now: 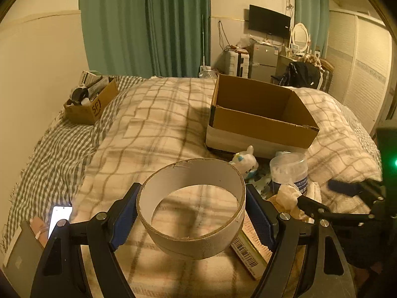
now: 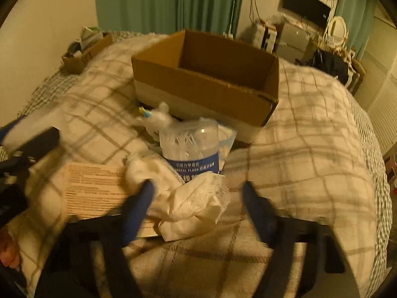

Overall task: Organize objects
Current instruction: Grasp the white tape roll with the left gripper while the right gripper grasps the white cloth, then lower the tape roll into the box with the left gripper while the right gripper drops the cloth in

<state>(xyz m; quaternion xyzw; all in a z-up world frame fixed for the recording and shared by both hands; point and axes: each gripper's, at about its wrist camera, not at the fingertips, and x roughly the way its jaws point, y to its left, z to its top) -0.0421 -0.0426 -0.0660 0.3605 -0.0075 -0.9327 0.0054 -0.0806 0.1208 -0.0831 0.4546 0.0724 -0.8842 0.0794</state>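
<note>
My left gripper [image 1: 191,211] is shut on a wide white cardboard ring [image 1: 196,238] and holds it above the plaid bed cover. My right gripper [image 2: 198,191] is open, its fingers either side of a crumpled white cloth [image 2: 188,208]; it also shows in the left wrist view [image 1: 320,196]. Behind the cloth stands a clear plastic jar [image 2: 192,146] with a blue label, and a small white plush toy [image 2: 157,116]. A flat printed carton [image 2: 95,188] lies left of the cloth. An open cardboard box [image 2: 206,84] sits further back on the bed.
A small cardboard box [image 1: 90,101] full of items sits at the bed's far left. A lit phone [image 1: 59,217] and a grey tablet [image 1: 21,253] lie at the near left. A fridge, a wall TV and a dresser stand at the far wall.
</note>
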